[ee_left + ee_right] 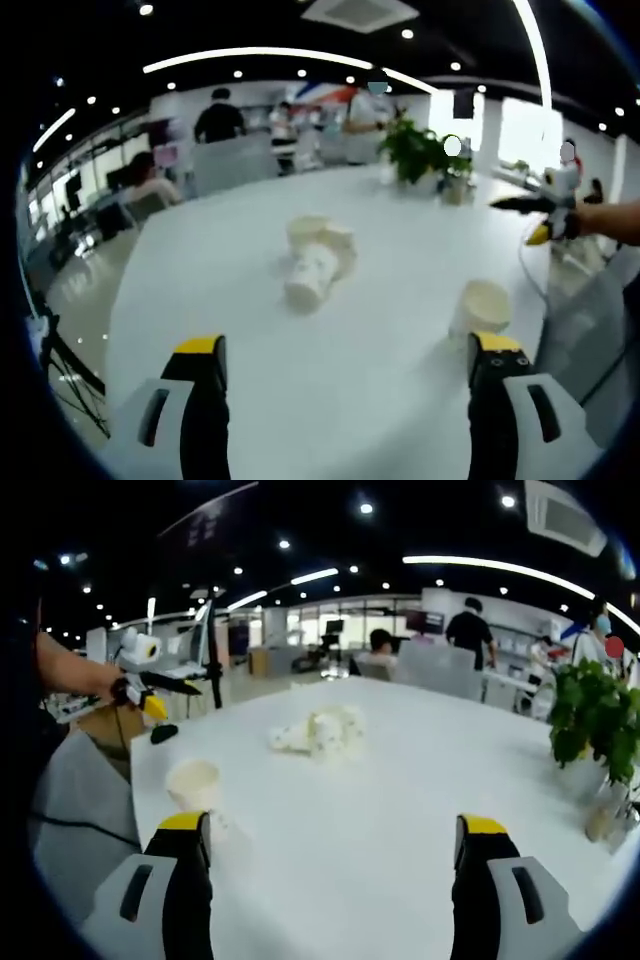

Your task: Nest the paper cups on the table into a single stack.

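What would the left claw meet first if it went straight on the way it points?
Probably the cluster of cups lying mid-table, straight ahead between its open jaws. The upright cup sits off to the right jaw's side, likely just outside the line, though depth is unclear.

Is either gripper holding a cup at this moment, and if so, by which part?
Nothing is held. Both the left gripper and right gripper are open over the table; the cups lie untouched.

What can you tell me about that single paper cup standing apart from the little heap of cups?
The lone cup is plain, off-white and looks like paper. It stands upright, mouth open upward, on the white table near its edge, apart from the heap of cups toward the middle. In the right gripper view it stands just beyond one jaw of the open tongs; nothing grips it.
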The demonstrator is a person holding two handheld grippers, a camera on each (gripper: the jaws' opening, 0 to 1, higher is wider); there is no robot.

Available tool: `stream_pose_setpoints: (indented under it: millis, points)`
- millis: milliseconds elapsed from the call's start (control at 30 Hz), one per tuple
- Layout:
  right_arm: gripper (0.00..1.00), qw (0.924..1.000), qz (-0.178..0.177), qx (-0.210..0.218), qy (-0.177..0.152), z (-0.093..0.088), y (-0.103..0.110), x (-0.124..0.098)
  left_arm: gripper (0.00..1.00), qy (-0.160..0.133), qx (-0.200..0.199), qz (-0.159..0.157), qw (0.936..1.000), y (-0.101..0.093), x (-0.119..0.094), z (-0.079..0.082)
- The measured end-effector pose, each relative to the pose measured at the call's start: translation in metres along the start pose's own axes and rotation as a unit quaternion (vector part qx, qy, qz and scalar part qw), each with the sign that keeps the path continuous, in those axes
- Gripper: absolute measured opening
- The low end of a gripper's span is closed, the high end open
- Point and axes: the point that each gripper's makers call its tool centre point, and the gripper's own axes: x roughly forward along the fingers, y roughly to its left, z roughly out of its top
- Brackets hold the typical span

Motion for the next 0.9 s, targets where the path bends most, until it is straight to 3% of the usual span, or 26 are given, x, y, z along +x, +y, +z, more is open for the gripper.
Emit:
stream_pose_setpoints:
  millis: [233,500,900]
  points:
    - [1.0,1.0,0.004,0.004,0.007,-0.006,0.005,-0.001,0.93,0.017,-0.015,-0.003,0.9997,0.008,0.013,0.007]
    - [1.0,0.9993,-0.001,0.035,0.008,-0.008,0.003,-0.002,0.98,0.058,0.013,-0.032,0.9977,-0.003,0.038,0.014]
    - [1.0,0.9988,0.0,0.046,0.016,-0.012,0.002,-0.001,0.98,0.078,0.059,-0.057,0.9935,-0.003,0.078,0.044]
